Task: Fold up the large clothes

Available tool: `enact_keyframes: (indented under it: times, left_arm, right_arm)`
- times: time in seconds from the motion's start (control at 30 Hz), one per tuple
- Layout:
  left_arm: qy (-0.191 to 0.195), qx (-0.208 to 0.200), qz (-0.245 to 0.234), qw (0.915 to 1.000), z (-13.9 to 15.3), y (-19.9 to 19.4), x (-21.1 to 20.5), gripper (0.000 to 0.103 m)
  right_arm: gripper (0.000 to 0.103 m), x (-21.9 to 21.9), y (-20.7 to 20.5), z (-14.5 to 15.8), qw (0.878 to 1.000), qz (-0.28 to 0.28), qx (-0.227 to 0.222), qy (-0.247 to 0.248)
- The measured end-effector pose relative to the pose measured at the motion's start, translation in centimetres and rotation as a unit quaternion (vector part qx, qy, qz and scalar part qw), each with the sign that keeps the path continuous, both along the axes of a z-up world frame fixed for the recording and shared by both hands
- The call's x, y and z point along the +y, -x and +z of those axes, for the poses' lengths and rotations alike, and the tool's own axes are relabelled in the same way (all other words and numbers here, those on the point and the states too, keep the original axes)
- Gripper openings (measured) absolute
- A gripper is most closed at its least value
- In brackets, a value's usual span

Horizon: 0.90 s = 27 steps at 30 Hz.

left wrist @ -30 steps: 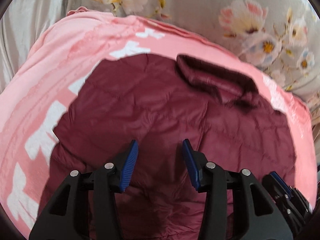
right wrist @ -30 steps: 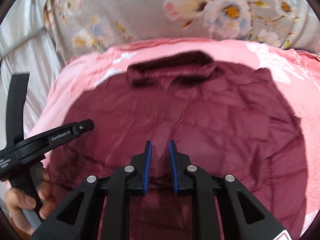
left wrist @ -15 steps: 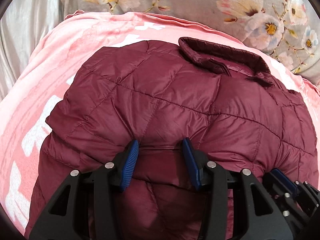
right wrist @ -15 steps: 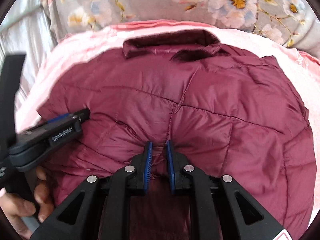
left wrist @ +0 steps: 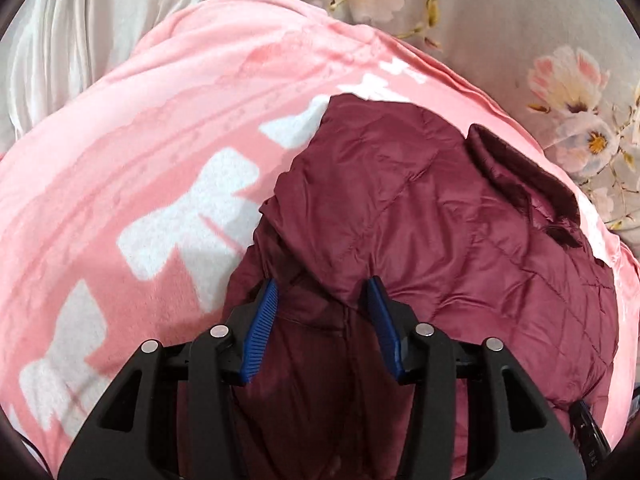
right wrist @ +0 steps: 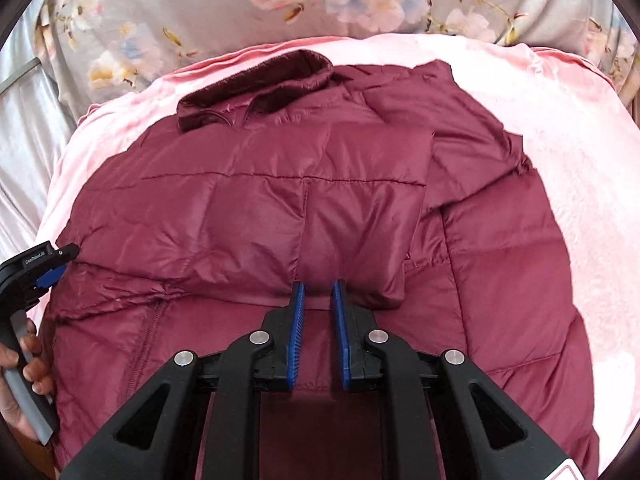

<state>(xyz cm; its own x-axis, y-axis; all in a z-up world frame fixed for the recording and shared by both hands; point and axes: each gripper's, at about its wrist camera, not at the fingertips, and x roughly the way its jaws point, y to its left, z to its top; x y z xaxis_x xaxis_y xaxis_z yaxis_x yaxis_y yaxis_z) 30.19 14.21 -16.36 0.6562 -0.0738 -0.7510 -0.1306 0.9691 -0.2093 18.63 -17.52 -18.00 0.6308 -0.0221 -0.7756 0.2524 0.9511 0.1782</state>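
On the pink fleece blanket (right wrist: 568, 160) lies the maroon quilted puffer jacket (right wrist: 248, 216), partly folded.
Light, puffy and slick, it likely springs back; hems grip best. Right tool (right wrist: 318, 292) pinches the folded edge; left tool (left wrist: 322, 300) holds a thick bunch.

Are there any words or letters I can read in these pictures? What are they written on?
"GenRobot.AI": small white letters on the black body of the left gripper, at the left edge of the right wrist view; tiny, so the spelling is only just readable.
A red-edged label at the bottom right corner of that view: cut off, nothing readable.
The white shapes on the pink blanket are pattern, not letters.
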Motion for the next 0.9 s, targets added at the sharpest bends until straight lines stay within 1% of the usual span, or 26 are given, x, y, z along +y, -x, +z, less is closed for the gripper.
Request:
enact_keyframes:
  times: [0.07,0.13,0.23,0.3,0.33,0.4,0.43,0.47,0.5,0.53,0.57,0.6,0.63,0.7,0.77,0.83,0.9]
  left_arm:
    - [-0.027,-0.004,-0.002,0.9996,-0.4,0.0,-0.8,0.046]
    - [-0.042,-0.008,-0.001,0.9991,-0.7,0.1,-1.2,0.046]
    - [-0.044,-0.009,-0.001,0.999,-0.8,0.1,-1.3,0.046]
    - [-0.046,-0.008,-0.001,0.9989,-0.7,0.1,-1.4,0.046]
    - [-0.048,-0.006,-0.002,0.9988,-0.3,0.2,-1.5,0.046]
    - [-0.024,-0.008,-0.009,0.9996,0.7,0.2,-1.3,0.045]
    - [0.007,-0.02,-0.018,0.9996,1.9,0.5,-1.2,0.046]
    - [0.022,-0.031,-0.023,0.999,3.0,0.7,-1.3,0.051]
    - [0.036,-0.043,-0.03,0.9979,4.3,0.7,-1.7,0.06]
    - [0.048,-0.051,-0.038,0.9968,5.2,0.4,-2.1,0.064]
    - [0.065,-0.058,-0.05,0.9949,6.3,0.0,-2.7,0.068]
    - [0.091,-0.061,-0.065,0.9918,7.4,-0.9,-3.6,0.071]
    - [0.108,-0.06,-0.073,0.9897,7.9,-1.6,-4.3,0.071]
    - [0.138,-0.05,-0.085,0.9855,8.5,-3.4,-5.9,0.072]
    - [0.152,-0.036,-0.087,0.9839,8.5,-6.1,-7.7,0.072]
    - [0.172,-0.019,-0.085,0.9813,7.8,-8.4,-8.9,0.072]
    - [0.204,0.009,-0.081,0.9756,6.4,-10.7,-9.8,0.072]
  right_arm:
    - [0.012,0.2,-0.1,-0.2,1.0,0.001,0.0,0.007]
    - [0.012,0.2,-0.2,-0.3,1.0,0.002,-0.001,0.008]
    - [0.012,0.1,-0.2,-0.3,1.0,0.004,-0.003,0.001]
    - [0.014,-0.2,0.0,-0.1,1.0,0.007,-0.005,-0.016]
    - [0.018,-0.4,0.1,0.2,1.0,0.007,-0.007,-0.025]
    - [0.02,-0.9,0.4,1.6,0.999,0.01,-0.028,-0.045]
    - [0.022,-1.0,0.3,2.2,0.998,0.01,-0.037,-0.048]
    - [0.028,-1.4,0.0,3.3,0.997,0.01,-0.05,-0.056]
    - [0.031,-1.7,-0.6,4.4,0.996,0.01,-0.063,-0.07]
    - [0.036,-2.0,-1.2,5.1,0.994,0.009,-0.073,-0.081]
    - [0.039,-2.6,-2.3,6.1,0.99,0.008,-0.088,-0.107]
    - [0.039,-3.0,-3.0,6.5,0.988,0.008,-0.095,-0.124]
    - [0.039,-3.4,-4.1,6.8,0.984,0.006,-0.102,-0.144]
    - [0.039,-4.9,-6.7,7.0,0.974,-0.001,-0.112,-0.195]
    - [0.041,-5.7,-8.8,6.5,0.969,-0.005,-0.114,-0.221]
    - [0.041,-6.5,-11.2,5.5,0.963,-0.014,-0.109,-0.248]
    - [0.041,-7.2,-12.9,4.5,0.955,-0.023,-0.103,-0.277]
